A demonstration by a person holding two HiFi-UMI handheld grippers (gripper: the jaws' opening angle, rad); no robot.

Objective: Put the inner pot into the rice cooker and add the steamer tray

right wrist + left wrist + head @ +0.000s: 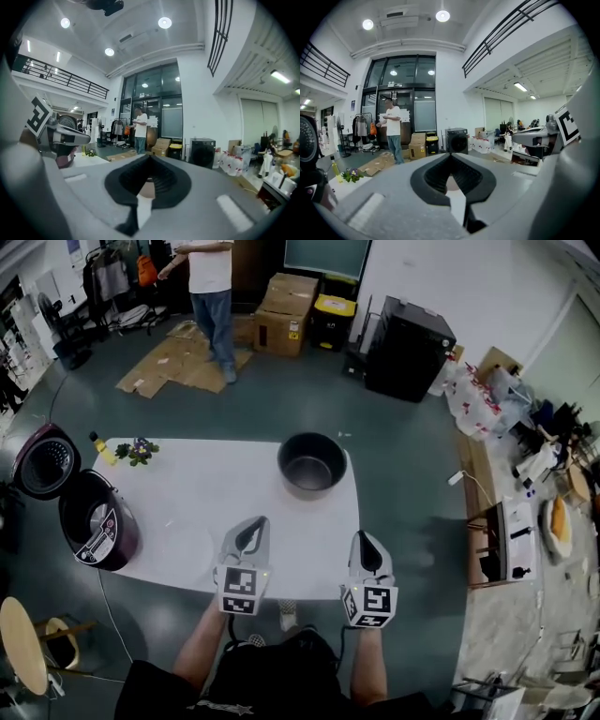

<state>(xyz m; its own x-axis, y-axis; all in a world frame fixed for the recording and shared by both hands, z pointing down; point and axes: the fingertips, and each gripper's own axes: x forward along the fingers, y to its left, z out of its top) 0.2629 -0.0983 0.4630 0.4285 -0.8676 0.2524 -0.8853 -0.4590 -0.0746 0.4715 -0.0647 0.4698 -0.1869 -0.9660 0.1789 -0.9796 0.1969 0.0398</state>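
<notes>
The dark metal inner pot stands upright on the white table, near its far right edge. The maroon rice cooker sits at the table's left end with its lid swung open. No steamer tray shows in any view. My left gripper and right gripper hover side by side over the table's near edge, well short of the pot. Both are shut with nothing between the jaws, as the left gripper view and right gripper view show.
A small potted plant and a yellow bottle stand at the table's far left corner. A person stands on the floor beyond, near cardboard boxes and a black cabinet. A round stool is at lower left.
</notes>
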